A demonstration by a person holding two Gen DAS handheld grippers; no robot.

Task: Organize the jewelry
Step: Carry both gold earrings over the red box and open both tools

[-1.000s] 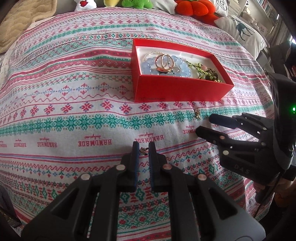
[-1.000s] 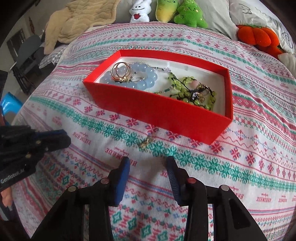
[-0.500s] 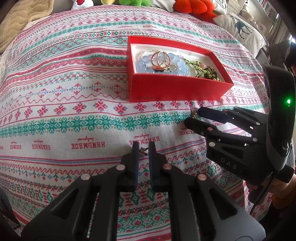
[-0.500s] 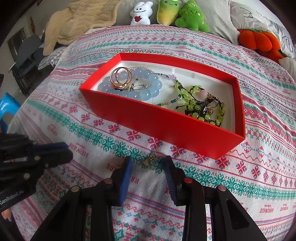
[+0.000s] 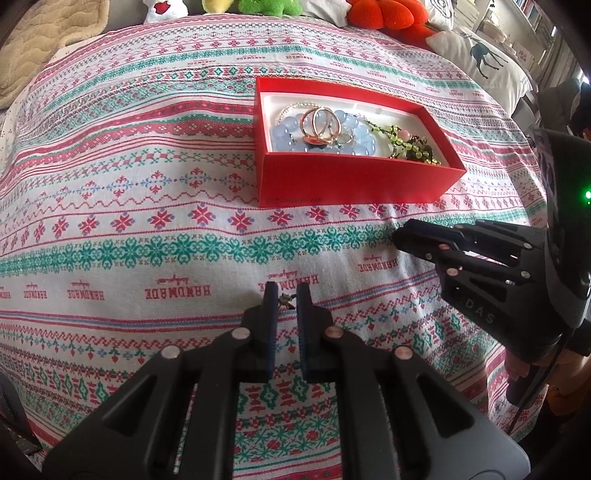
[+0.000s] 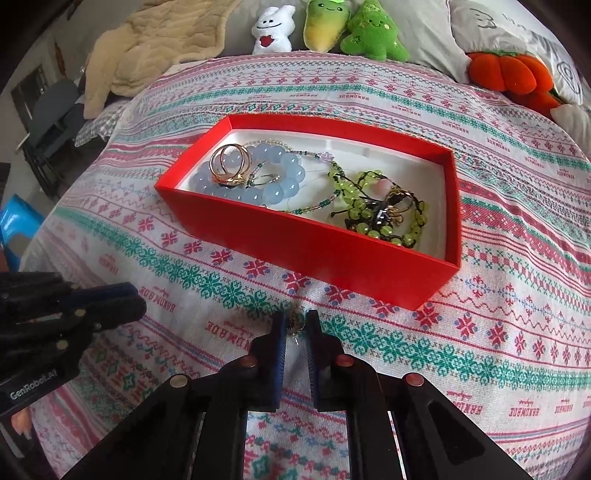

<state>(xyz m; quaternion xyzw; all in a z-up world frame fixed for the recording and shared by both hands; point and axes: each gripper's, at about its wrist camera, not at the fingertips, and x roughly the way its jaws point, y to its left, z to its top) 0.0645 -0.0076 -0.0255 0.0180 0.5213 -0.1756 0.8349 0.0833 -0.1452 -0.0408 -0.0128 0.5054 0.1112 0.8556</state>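
A red box [image 5: 354,184] [image 6: 314,240] lies on the patterned bedspread, holding a blue bead bracelet [image 6: 280,184], gold rings [image 6: 229,162] and green beads [image 6: 373,206]. My left gripper [image 5: 284,295] is shut on a small dark-gold jewelry piece [image 5: 286,300] at its tips, down on the cloth in front of the box. Just before the box's front wall, my right gripper [image 6: 295,321] has its jaws closing, and a small gold jewelry piece [image 6: 294,325] is pinched between its tips. Each gripper shows in the other's view: right gripper [image 5: 400,234], left gripper [image 6: 129,299].
The bedspread [image 5: 147,184] covers a bed. Plush toys [image 6: 354,37] and pillows [image 6: 498,33] line its far edge, with an orange plush [image 5: 384,14] at the back right. A beige blanket [image 6: 155,48] lies at the back left. A blue stool [image 6: 14,229] stands beside the bed.
My right gripper moved in toward the box and closed its fingers around the small gold piece on the cloth. The left gripper stayed shut on its piece in place.
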